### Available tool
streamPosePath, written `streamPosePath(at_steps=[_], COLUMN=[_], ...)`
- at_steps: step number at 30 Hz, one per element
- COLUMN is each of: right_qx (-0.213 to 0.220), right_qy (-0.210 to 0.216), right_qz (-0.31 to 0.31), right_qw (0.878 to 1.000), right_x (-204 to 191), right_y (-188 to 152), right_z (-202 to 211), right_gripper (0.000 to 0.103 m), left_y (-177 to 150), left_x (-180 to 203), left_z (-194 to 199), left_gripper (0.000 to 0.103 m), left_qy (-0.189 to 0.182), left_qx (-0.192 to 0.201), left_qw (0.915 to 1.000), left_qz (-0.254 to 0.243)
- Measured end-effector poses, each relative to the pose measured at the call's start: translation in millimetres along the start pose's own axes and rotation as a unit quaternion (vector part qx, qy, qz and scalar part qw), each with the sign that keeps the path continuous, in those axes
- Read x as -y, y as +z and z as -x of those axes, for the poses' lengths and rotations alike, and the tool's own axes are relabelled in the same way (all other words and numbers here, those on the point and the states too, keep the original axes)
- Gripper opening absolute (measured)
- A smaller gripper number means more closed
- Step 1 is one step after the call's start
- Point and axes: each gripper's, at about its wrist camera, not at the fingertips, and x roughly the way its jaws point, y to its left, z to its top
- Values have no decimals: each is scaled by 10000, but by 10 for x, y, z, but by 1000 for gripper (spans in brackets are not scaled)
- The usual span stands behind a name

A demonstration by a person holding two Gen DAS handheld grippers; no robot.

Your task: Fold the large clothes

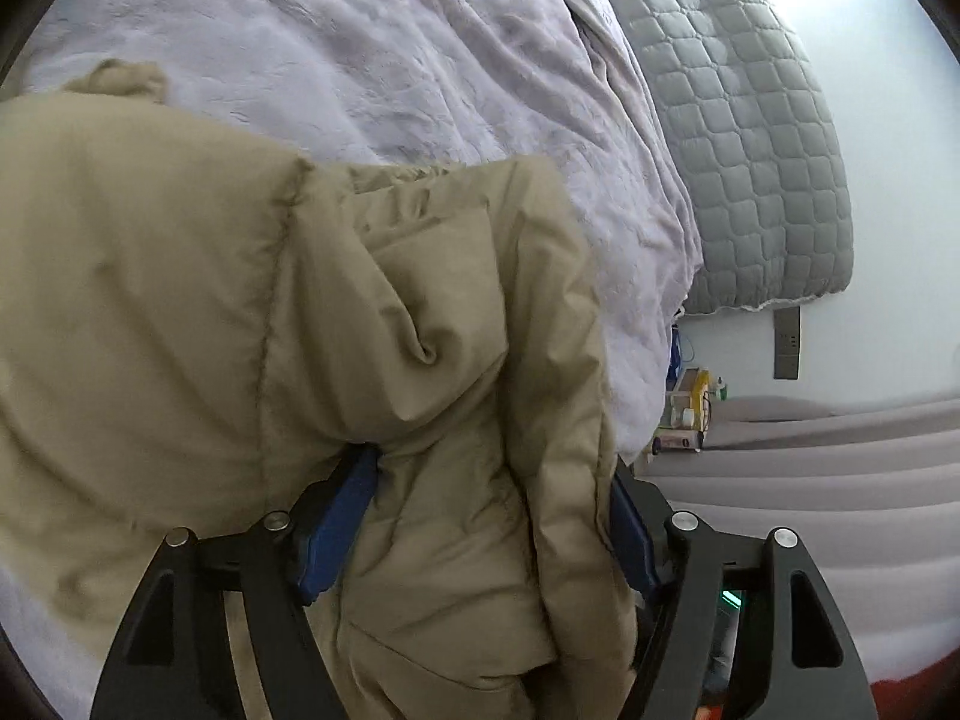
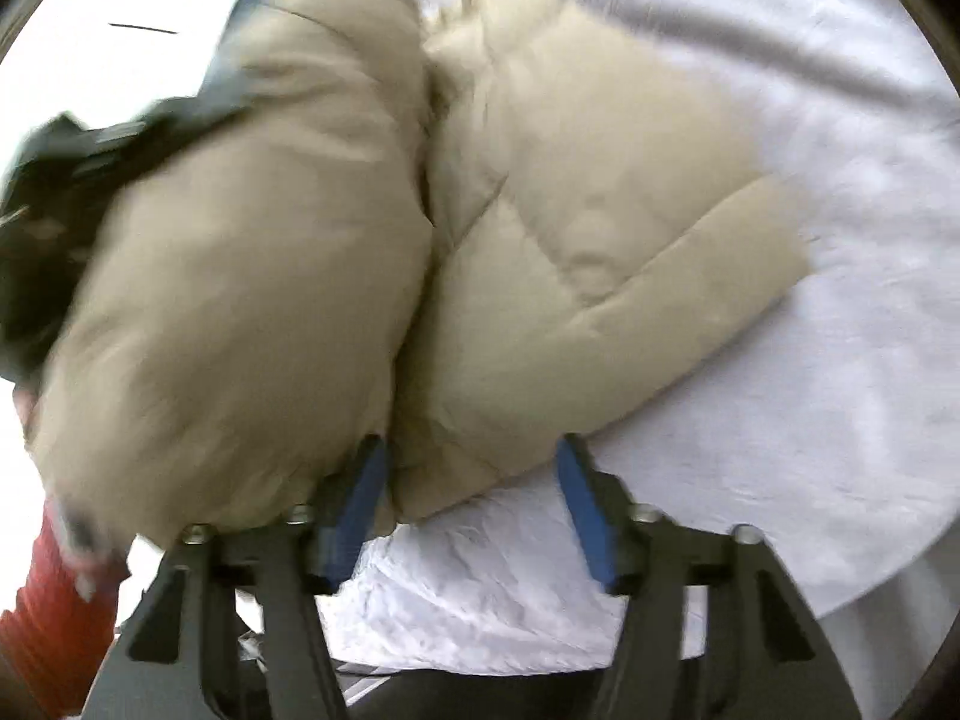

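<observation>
A beige puffer jacket (image 1: 198,312) lies on a pale lilac fleece blanket (image 1: 390,60) on a bed. A thick bunch of its fabric fills the gap between my left gripper's (image 1: 489,516) blue pads (image 1: 339,534), which stand wide around it. In the blurred right wrist view the jacket (image 2: 570,252) is partly folded, with one lifted half (image 2: 240,276) at the left. My right gripper (image 2: 471,492) stands with its jaws apart at the jacket's near edge; its left pad (image 2: 360,498) touches the fabric. The other gripper (image 2: 66,174) shows at the upper left, against the lifted half.
A grey quilted cover (image 1: 750,150) lies past the blanket at the right. Small bottles and boxes (image 1: 690,408) stand by the wall, beside a pale sofa (image 1: 840,480). A red sleeve (image 2: 54,594) shows at the lower left.
</observation>
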Motion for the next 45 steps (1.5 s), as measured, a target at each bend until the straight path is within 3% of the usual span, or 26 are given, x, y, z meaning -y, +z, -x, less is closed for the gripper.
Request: streamPosePath(at_steps=[4, 6, 11, 14, 16, 17, 20, 23, 25, 28, 33, 38, 45], right_qx=[454, 566, 585, 703, 947, 950, 1041, 1079, 1049, 1032, 1110, 1125, 907], right_qy=[255, 382, 580, 190, -254, -392, -472, -687, -728, -768, -905, -917, -802], right_qz=[71, 211, 415, 328, 235, 163, -181, -236, -305, -365, -546, -919, -1277], right_qw=[9986, 9974, 9957, 9968, 9949, 9946, 9933, 9915, 9913, 9910, 9882, 9851, 9844], right_x=[-26, -74, -343, -241, -196, -159, 47, 202, 256, 348, 503, 797, 1003], right_y=[-107, -171, -198, -27, 20, 54, 54, -1, -2, -4, -87, -18, -12], right_z=[371, 499, 415, 393, 350, 328, 343, 406, 406, 373, 453, 397, 385], right_gripper=[66, 77, 82, 80, 50, 25, 20, 20, 20, 20, 20, 20, 26], left_y=[195, 232, 274, 222, 141, 92, -7, 16, 68, 138, 324, 481, 557], left_x=[-56, -60, 103, 266, 437, 497, 491, 182, -22, -195, -27, 90, 205], left_z=[-155, -219, -321, -230, -30, 108, 524, 747, 754, 632, 138, -181, -474], left_gripper=[72, 72, 72, 72, 72, 72, 72, 72, 72, 72, 72, 72, 72], left_qy=[-3, 65, 308, 606, 905, 1121, 1721, 2438, 2694, 2749, 3387, 3402, 3638], left_qx=[13, 14, -4, 45, 304, 537, 1336, 1722, 1673, 1680, 1454, 1299, 1224], left_qw=[9999, 9999, 9995, 9973, 9915, 9863, 9676, 9503, 9465, 9457, 9251, 9248, 9140], left_qz=[120, 93, -118, -418, -880, -1082, -1277, -884, -595, -420, -915, -1105, -1316])
